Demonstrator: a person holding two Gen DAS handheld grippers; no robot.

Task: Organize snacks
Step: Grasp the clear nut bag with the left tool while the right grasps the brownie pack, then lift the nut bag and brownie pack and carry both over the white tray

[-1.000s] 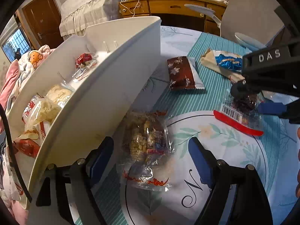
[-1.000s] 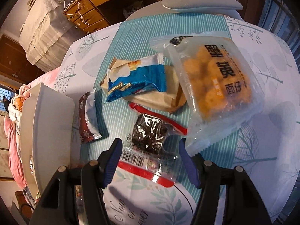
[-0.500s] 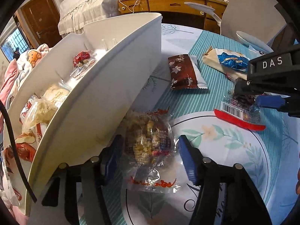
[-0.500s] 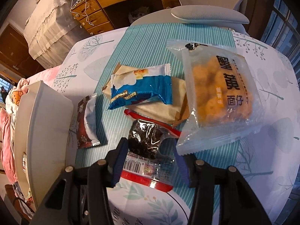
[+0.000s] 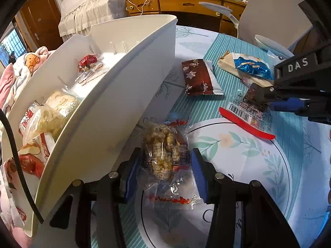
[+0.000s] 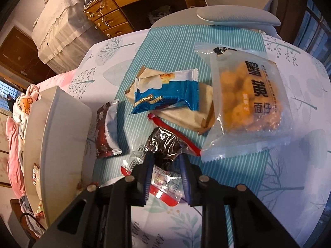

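A clear packet of brown crispy snack (image 5: 163, 157) lies on the patterned tablecloth beside the white divided bin (image 5: 124, 95). My left gripper (image 5: 165, 171) straddles it, jaws closing, both blue pads touching the wrapper's sides. A dark chocolate-coloured snack in a clear packet with a red edge (image 6: 165, 144) lies further right. My right gripper (image 6: 166, 163) is shut on it, and the wrapper bunches between the pads. The left wrist view shows that gripper (image 5: 269, 101) on the same dark packet (image 5: 254, 97). The bin (image 6: 62, 134) holds several snack packets in its compartments.
A brown snowflake packet (image 5: 196, 78), a blue packet (image 6: 165, 97) on a beige packet (image 6: 186, 117), and a large clear bag of orange balls (image 6: 248, 103) lie on the table. A grey chair (image 6: 238, 18) and a wooden desk (image 5: 186, 2) stand behind.
Both grippers narrowed their jaws. The right one went from open around the dark packet to shut on it. The left one closed in around the crispy packet.
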